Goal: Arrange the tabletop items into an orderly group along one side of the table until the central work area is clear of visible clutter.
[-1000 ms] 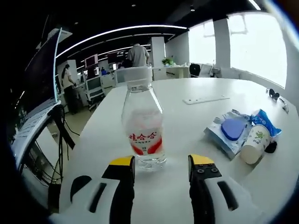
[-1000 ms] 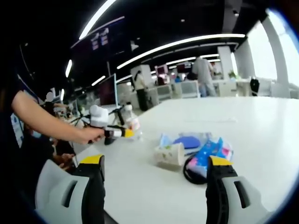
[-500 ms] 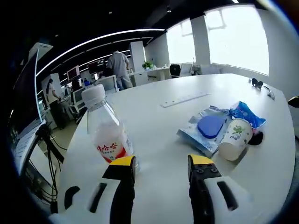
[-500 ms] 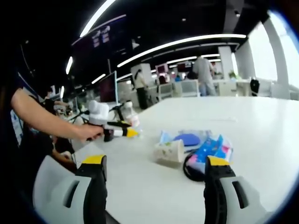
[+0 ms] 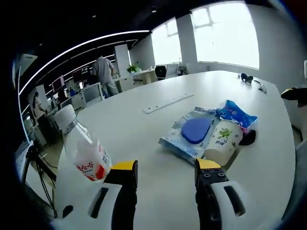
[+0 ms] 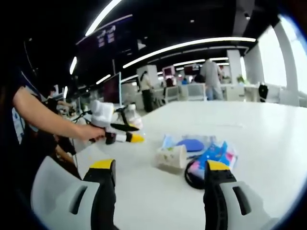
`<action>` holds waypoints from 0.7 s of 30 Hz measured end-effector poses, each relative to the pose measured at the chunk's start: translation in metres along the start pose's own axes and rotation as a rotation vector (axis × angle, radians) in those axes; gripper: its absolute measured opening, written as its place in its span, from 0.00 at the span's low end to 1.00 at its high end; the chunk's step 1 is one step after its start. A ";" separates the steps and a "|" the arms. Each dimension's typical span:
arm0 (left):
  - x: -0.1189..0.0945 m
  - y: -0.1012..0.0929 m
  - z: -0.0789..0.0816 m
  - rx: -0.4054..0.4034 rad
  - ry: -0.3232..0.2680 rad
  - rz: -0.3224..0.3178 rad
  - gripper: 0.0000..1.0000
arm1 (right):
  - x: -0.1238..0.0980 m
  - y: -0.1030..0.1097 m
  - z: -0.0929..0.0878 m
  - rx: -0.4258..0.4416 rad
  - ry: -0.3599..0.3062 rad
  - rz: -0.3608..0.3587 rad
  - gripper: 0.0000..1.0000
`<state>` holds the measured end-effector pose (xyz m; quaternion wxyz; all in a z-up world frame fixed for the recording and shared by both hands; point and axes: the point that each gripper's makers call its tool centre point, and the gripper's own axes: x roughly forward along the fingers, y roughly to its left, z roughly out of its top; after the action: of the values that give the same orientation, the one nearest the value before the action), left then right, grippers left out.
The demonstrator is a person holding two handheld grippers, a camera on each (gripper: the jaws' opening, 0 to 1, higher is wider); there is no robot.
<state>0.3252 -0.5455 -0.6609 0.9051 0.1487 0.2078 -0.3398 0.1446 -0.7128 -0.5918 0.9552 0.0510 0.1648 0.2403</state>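
Left gripper (image 5: pixel 165 172), jaws wide and empty, has swung off the bottle (image 5: pixel 81 153) toward the paper cup (image 5: pixel 221 142); the cup looks next for regrouping on the worktop (image 5: pixel 144 129).

The paper cup (image 5: pixel 221 142) hides part of the black ring (image 5: pixel 248 138) behind it. The bottle (image 6: pixel 131 119) is mostly hidden behind the left tool (image 6: pixel 125 132). Print on the blue packet (image 5: pixel 236 113) is too small to read.

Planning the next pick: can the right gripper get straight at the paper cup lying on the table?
Probably yes. The right gripper is open, and the paper cup lies on its side ahead between the jaws, bare table before it. The blue packets sit close beside it, which could crowd one jaw.
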 end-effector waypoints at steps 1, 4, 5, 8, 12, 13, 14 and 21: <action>0.001 -0.004 0.001 0.009 0.004 -0.015 0.46 | 0.000 0.000 0.000 0.001 0.002 0.000 0.73; 0.005 -0.013 0.003 0.058 0.008 -0.042 0.45 | 0.000 -0.002 -0.001 0.021 0.005 -0.005 0.73; 0.006 -0.015 0.003 0.063 0.012 -0.047 0.45 | 0.000 -0.003 0.000 0.027 -0.001 -0.005 0.73; 0.009 -0.020 0.005 0.076 0.010 -0.063 0.45 | -0.001 -0.005 -0.002 0.033 0.003 -0.011 0.74; 0.012 -0.029 0.009 0.098 0.012 -0.096 0.45 | -0.001 -0.006 -0.004 0.040 0.006 -0.014 0.75; 0.012 -0.030 0.009 0.100 0.012 -0.101 0.45 | -0.001 -0.006 -0.005 0.046 0.008 -0.015 0.75; 0.013 -0.034 0.010 0.108 0.010 -0.117 0.46 | -0.001 -0.006 -0.005 0.050 0.008 -0.016 0.76; 0.018 -0.044 0.006 0.090 0.041 -0.162 0.51 | -0.004 -0.007 -0.008 0.065 0.009 -0.022 0.79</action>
<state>0.3098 -0.5899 -0.6700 0.8625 0.1790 0.2222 -0.4179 0.1419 -0.7203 -0.5995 0.9548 0.0792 0.1774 0.2248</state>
